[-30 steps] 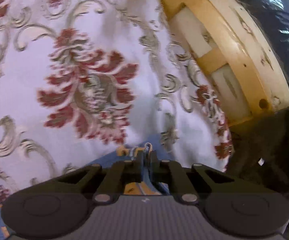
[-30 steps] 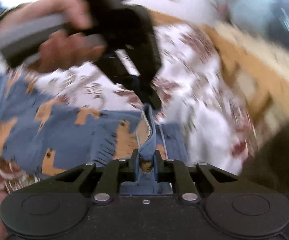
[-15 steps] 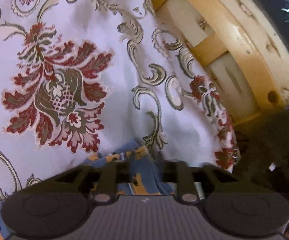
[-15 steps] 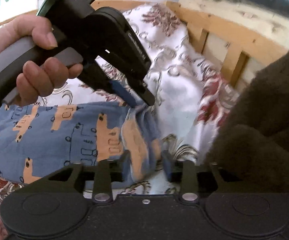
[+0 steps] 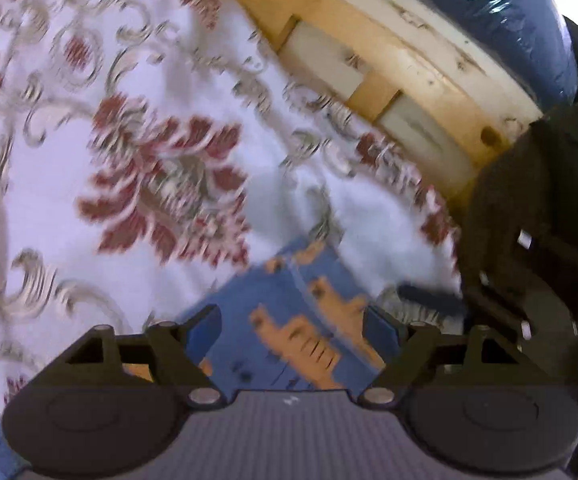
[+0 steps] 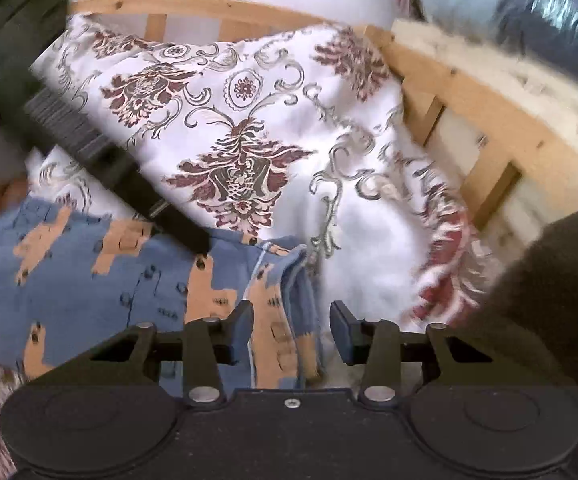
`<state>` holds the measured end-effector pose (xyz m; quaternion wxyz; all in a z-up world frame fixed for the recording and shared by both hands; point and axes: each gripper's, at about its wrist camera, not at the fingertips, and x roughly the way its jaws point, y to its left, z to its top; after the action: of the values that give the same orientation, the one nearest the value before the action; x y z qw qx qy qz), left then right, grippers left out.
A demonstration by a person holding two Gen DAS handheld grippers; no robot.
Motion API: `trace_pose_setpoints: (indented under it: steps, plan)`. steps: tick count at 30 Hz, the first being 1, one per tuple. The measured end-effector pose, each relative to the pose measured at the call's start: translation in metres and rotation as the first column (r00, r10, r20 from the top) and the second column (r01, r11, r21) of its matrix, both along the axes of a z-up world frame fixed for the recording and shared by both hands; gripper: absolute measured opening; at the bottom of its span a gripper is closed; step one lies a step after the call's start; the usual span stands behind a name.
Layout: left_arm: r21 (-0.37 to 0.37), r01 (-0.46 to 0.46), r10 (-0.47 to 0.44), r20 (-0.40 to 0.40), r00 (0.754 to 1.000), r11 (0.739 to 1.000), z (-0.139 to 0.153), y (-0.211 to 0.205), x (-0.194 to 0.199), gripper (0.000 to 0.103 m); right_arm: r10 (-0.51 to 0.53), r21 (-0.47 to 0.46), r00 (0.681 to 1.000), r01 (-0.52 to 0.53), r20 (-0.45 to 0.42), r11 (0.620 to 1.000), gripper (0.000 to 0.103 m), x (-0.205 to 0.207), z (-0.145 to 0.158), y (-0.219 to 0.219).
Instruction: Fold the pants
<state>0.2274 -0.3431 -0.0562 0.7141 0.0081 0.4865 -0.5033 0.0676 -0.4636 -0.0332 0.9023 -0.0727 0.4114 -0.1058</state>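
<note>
Both grippers are released: the left gripper and right gripper hover over the pants, which stretch toward lower left.

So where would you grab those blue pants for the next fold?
Probably the doubled edge of the pants facing the right gripper, coming in low from this near side. The layers stack there, and the open jaws already straddle them.

Both grippers now stand with jaws spread wide, where a second ago each was clamped on the pants. The left gripper and right gripper have let the blue fabric drop flat onto the bedspread.
</note>
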Motion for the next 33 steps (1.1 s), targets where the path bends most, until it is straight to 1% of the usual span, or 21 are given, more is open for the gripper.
trace_pose_setpoints:
  steps: [1, 2, 5, 7, 11, 12, 13, 14, 15, 16, 17, 19, 21, 22, 24, 26, 28, 29, 31, 32, 33]
  plan:
    - [0.004, -0.004, 0.004, -0.007, 1.000, 1.000, -0.005, 0.005, 0.001, 0.082, 0.003, 0.034, 1.000, -0.003, -0.004, 0.999, 0.039, 0.005, -0.001, -0.004]
    - [0.008, -0.008, 0.009, -0.005, 1.000, 1.000, -0.010, 0.011, 0.001, 0.082, 0.006, 0.055, 1.000, -0.005, -0.005, 0.998, 0.028, 0.009, -0.002, -0.007]
    - [0.039, -0.019, 0.017, 0.044, 0.999, 0.999, -0.019, 0.018, 0.003, 0.082, 0.022, 0.051, 0.999, -0.021, -0.026, 0.998, 0.007, 0.019, -0.007, -0.010]
    - [0.060, -0.023, 0.018, 0.076, 0.997, 0.998, -0.023, 0.020, 0.004, 0.082, 0.025, 0.013, 0.999, -0.025, -0.031, 1.000, 0.004, 0.021, -0.008, -0.007]
    - [0.039, -0.054, 0.050, 0.105, 0.993, 0.998, -0.026, 0.027, 0.003, 0.083, 0.030, -0.070, 1.000, -0.030, -0.001, 0.997, 0.004, 0.020, -0.007, -0.003]
    - [0.033, -0.070, 0.066, 0.115, 0.991, 0.997, -0.027, 0.029, 0.002, 0.084, 0.026, -0.082, 1.000, -0.027, -0.011, 0.996, 0.005, 0.022, -0.009, -0.002]
    - [0.029, -0.087, 0.083, 0.123, 0.989, 0.996, -0.027, 0.030, 0.001, 0.085, 0.021, -0.096, 0.999, -0.024, -0.031, 0.995, 0.009, 0.025, -0.013, -0.003]
    - [0.022, -0.105, 0.101, 0.129, 0.986, 0.994, -0.028, 0.031, 0.000, 0.085, 0.018, -0.109, 0.998, -0.024, -0.053, 0.994, 0.018, 0.028, -0.018, -0.004]
    - [0.014, -0.123, 0.121, 0.133, 0.984, 0.992, -0.028, 0.034, -0.002, 0.085, 0.016, -0.117, 0.998, -0.023, -0.062, 0.993, 0.021, 0.028, -0.020, -0.004]
    - [0.006, -0.144, 0.142, 0.134, 0.981, 0.990, -0.026, 0.038, -0.003, 0.085, 0.017, -0.112, 0.998, -0.023, -0.053, 0.993, 0.029, 0.026, -0.019, -0.004]
    - [-0.005, -0.161, 0.160, 0.136, 0.978, 0.987, -0.025, 0.044, -0.006, 0.086, 0.016, -0.110, 1.000, -0.019, -0.025, 0.994, 0.041, 0.022, -0.014, -0.004]
    - [-0.030, -0.180, 0.183, 0.156, 0.971, 0.983, -0.019, 0.060, -0.014, 0.088, 0.003, -0.138, 0.999, 0.004, 0.051, 0.990, 0.053, 0.013, -0.001, 0.002]
    - [-0.038, -0.195, 0.198, 0.196, 0.960, 0.980, -0.013, 0.081, -0.025, 0.089, 0.026, -0.151, 0.995, -0.012, 0.095, 0.989, 0.053, 0.003, 0.010, 0.009]
    - [-0.038, -0.193, 0.197, 0.220, 0.955, 0.980, -0.009, 0.092, -0.030, 0.091, 0.055, -0.132, 0.994, -0.041, 0.099, 0.990, 0.053, -0.002, 0.013, 0.013]
    - [-0.021, -0.194, 0.192, 0.271, 0.943, 0.981, -0.003, 0.118, -0.041, 0.095, 0.120, -0.046, 0.991, -0.117, 0.064, 0.992, 0.053, -0.007, 0.014, 0.019]
    - [0.003, -0.212, 0.201, 0.307, 0.930, 0.977, 0.000, 0.145, -0.050, 0.100, 0.153, 0.030, 0.988, -0.154, 0.022, 0.988, 0.053, -0.009, 0.006, 0.020]
    - [0.046, -0.255, 0.227, 0.318, 0.920, 0.966, -0.001, 0.179, -0.055, 0.101, 0.168, 0.086, 0.985, -0.164, -0.038, 0.983, 0.053, -0.007, -0.006, 0.019]
    - [0.079, -0.281, 0.245, 0.307, 0.920, 0.957, -0.004, 0.194, -0.055, 0.101, 0.162, 0.099, 0.984, -0.155, -0.071, 0.983, 0.053, -0.004, -0.012, 0.018]
    - [0.160, -0.363, 0.317, 0.256, 0.913, 0.918, -0.012, 0.228, -0.053, 0.100, 0.140, 0.070, 0.982, -0.131, -0.129, 0.989, 0.052, -0.004, -0.025, 0.013]
    - [0.205, -0.415, 0.369, 0.229, 0.901, 0.887, -0.017, 0.244, -0.051, 0.100, 0.142, 0.060, 0.980, -0.135, -0.141, 0.989, 0.052, -0.004, -0.029, 0.012]
    - [0.255, -0.478, 0.440, 0.194, 0.877, 0.840, -0.023, 0.264, -0.048, 0.100, 0.143, 0.061, 0.979, -0.135, -0.143, 0.989, 0.052, -0.003, -0.029, 0.012]
